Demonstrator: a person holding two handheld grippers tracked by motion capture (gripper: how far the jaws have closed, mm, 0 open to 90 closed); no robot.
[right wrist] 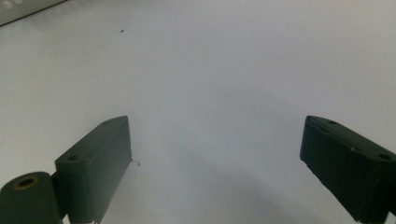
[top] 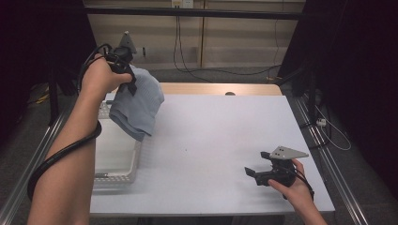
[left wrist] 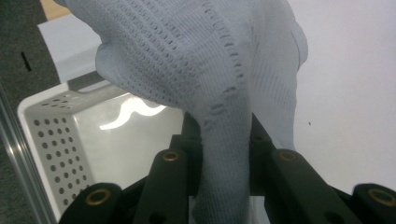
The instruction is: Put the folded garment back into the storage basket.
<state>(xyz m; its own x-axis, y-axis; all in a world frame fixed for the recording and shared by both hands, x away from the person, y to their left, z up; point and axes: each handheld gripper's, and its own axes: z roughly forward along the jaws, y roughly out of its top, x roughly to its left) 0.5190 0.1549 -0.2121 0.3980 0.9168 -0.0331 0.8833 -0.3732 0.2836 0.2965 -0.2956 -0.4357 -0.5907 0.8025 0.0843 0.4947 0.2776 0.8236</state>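
A pale blue knitted cloth (top: 137, 104) hangs in the air over the table's left side, bunched and drooping above the right edge of a white perforated basket (top: 115, 157). My left gripper (top: 130, 80) is raised high and shut on the cloth's top. In the left gripper view the knit (left wrist: 219, 84) runs between the two black jaws, which pinch it, and the basket (left wrist: 49, 135) lies below. My right gripper (top: 257, 164) rests low near the table's front right, jaws wide apart. In the right gripper view its fingertips (right wrist: 100, 158) stand over bare white tabletop with nothing between them.
The white table (top: 211, 140) spreads between the two hands. A wooden strip (top: 220, 88) runs along its far edge. Metal rails (top: 324, 159) flank both sides. Cables hang down the back wall (top: 180, 42). A black cable winds around the left forearm (top: 61, 154).
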